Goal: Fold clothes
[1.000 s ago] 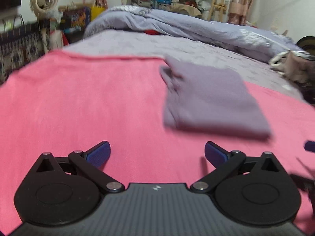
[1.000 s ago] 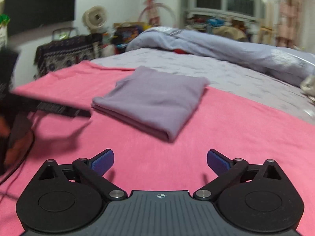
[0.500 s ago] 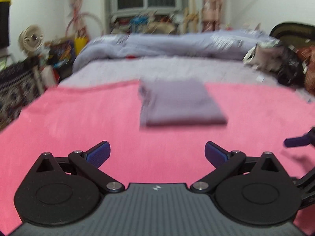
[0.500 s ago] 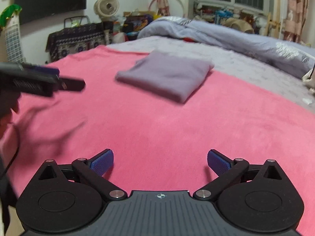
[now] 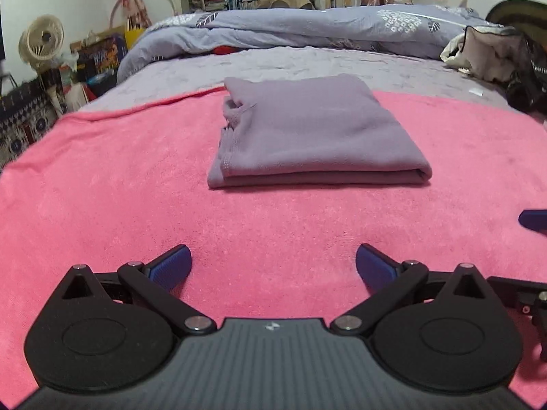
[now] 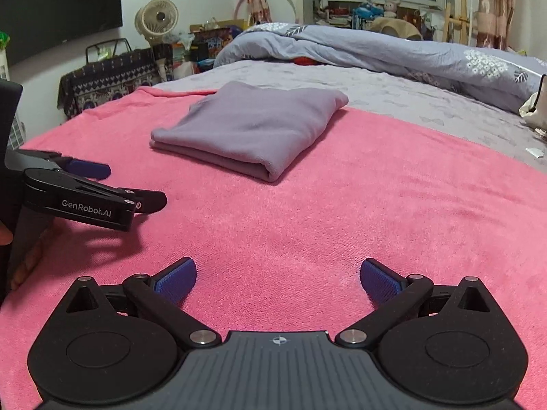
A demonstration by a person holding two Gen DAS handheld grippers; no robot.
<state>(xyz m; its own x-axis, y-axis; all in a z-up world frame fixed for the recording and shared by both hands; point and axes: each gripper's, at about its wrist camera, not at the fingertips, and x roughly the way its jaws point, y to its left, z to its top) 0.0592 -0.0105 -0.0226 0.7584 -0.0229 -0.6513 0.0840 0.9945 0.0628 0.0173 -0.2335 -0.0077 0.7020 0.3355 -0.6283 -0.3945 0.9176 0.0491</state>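
A purple garment (image 5: 311, 133), folded into a flat rectangle, lies on the pink blanket (image 5: 102, 212); it also shows in the right wrist view (image 6: 253, 130). My left gripper (image 5: 273, 266) is open and empty, held over the blanket well short of the garment's near edge. It also shows from the side in the right wrist view (image 6: 112, 188), left of the garment. My right gripper (image 6: 278, 278) is open and empty over the blanket, in front and to the right of the garment. One of its blue fingertips (image 5: 533, 220) shows at the right edge of the left wrist view.
The pink blanket (image 6: 342, 212) covers the near part of a bed with a grey sheet (image 5: 307, 61) and a bunched blue-grey duvet (image 5: 342, 27) at the back. A fan (image 6: 157, 20), bags and clutter stand left of the bed. A bag (image 5: 492, 51) sits at far right.
Both grippers have drawn back from the folded garment and steadied. The left view has swung to face the garment squarely. Both stay open.
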